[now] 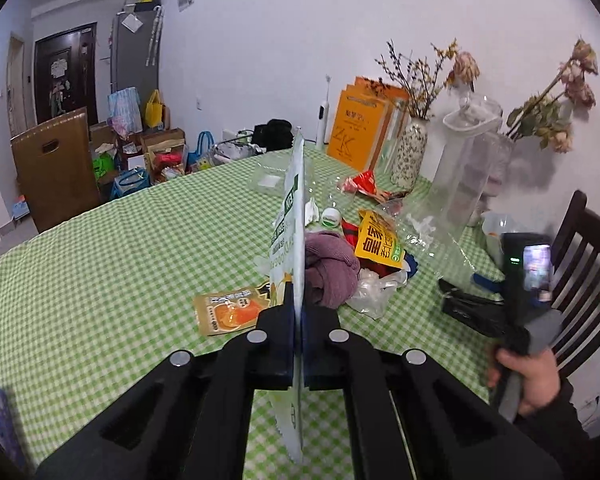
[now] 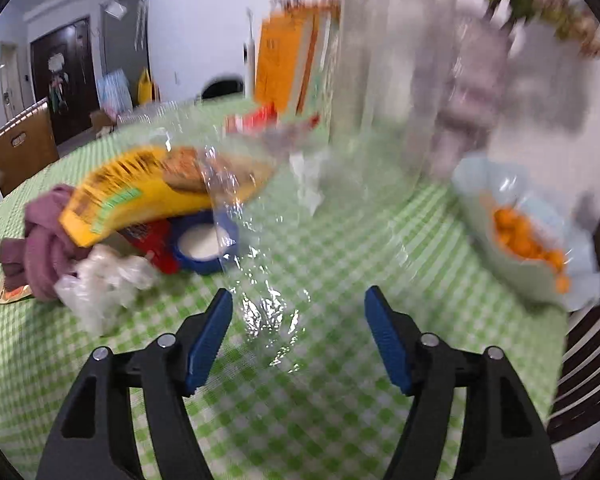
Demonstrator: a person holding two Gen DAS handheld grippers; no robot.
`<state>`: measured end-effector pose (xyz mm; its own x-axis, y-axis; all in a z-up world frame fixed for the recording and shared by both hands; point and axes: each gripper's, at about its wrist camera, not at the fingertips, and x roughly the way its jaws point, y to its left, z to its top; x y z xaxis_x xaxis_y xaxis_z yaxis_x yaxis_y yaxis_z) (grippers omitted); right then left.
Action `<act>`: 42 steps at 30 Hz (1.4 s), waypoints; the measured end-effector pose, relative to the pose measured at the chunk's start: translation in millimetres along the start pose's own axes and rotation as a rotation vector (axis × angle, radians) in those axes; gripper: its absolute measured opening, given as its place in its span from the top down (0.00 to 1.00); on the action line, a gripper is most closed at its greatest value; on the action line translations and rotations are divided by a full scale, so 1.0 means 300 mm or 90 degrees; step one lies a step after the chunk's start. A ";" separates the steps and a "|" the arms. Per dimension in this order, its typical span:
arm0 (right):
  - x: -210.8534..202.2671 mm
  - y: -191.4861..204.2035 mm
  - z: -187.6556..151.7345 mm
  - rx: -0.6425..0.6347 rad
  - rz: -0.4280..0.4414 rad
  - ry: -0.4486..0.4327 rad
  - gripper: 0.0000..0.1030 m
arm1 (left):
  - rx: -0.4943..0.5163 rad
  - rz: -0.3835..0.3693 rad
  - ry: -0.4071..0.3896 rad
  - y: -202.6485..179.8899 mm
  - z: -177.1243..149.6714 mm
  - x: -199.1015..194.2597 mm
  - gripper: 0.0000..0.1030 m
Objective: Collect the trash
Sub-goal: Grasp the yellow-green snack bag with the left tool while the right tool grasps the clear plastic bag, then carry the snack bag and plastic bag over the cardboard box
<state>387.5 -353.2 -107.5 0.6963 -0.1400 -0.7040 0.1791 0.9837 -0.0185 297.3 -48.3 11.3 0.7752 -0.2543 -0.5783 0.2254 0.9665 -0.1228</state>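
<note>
My left tool (image 1: 298, 344) is clenched on a flat white-and-green snack pouch (image 1: 291, 216), held edge-on and upright, I judge so it stays clear of the pile while I carry it off. My right tool (image 2: 298, 336) hangs released over the green-checked tabletop (image 2: 340, 420), with crinkled clear plastic wrap (image 2: 268, 312) lying between its fingers. Beyond sit a yellow wrapper (image 2: 140, 196), a crumpled purple cloth (image 2: 40, 248) and an orange sachet (image 1: 228, 310), all still uncollected.

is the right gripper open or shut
Open: the right gripper has its blue fingers wide apart over clear plastic wrap, gripping nothing.
</note>
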 end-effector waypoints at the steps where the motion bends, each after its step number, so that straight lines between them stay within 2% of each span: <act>1: 0.011 -0.014 0.002 0.021 -0.001 0.005 0.68 | 0.000 0.000 -0.002 0.001 -0.001 -0.011 0.98; 2: 0.015 -0.024 0.001 0.033 0.003 0.011 0.75 | -0.001 0.000 -0.004 -0.002 -0.001 -0.016 0.98; 3: 0.008 -0.033 -0.002 0.042 0.008 0.014 0.89 | 0.000 0.000 -0.005 -0.002 -0.003 -0.027 0.98; 4: -0.008 -0.038 -0.001 0.045 0.010 0.008 0.94 | 0.000 0.002 -0.006 -0.008 -0.001 -0.027 0.98; 8: -0.147 -0.063 -0.038 0.044 0.028 -0.033 0.97 | -0.002 0.001 -0.008 -0.023 -0.007 -0.043 0.98; 15: -0.402 -0.095 -0.120 0.011 0.075 -0.078 0.97 | 0.001 -0.040 -0.017 -0.100 -0.026 -0.087 0.98; 20: -0.530 -0.181 -0.219 0.010 0.092 -0.066 0.97 | 0.019 -0.088 -0.013 -0.204 -0.050 -0.109 0.98; 24: -0.630 -0.272 -0.332 -0.019 0.058 -0.039 0.97 | 0.038 -0.134 -0.011 -0.302 -0.074 -0.128 0.98; 27: -0.681 -0.391 -0.482 -0.040 0.034 0.027 0.97 | 0.055 -0.169 -0.002 -0.380 -0.102 -0.135 0.98; 32: -0.710 -0.581 -0.707 -0.013 0.011 0.154 0.97 | 0.071 -0.223 0.023 -0.518 -0.152 -0.122 0.98; 34: -0.714 -0.647 -0.782 0.005 0.021 0.202 0.97 | 0.081 -0.241 0.034 -0.572 -0.174 -0.122 0.98; 37: -0.704 -0.722 -0.875 0.032 0.031 0.264 0.97 | 0.105 -0.263 0.040 -0.652 -0.201 -0.130 0.98; 42: -0.652 -0.805 -0.988 0.063 0.012 0.340 0.94 | 0.133 -0.296 0.056 -0.760 -0.233 -0.140 0.98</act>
<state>2.0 -529.9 -175.8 0.2552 -0.0201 -0.9667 0.2525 0.9665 0.0465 172.0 -255.5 7.3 0.5148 -0.6428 -0.5673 0.6545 0.7221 -0.2243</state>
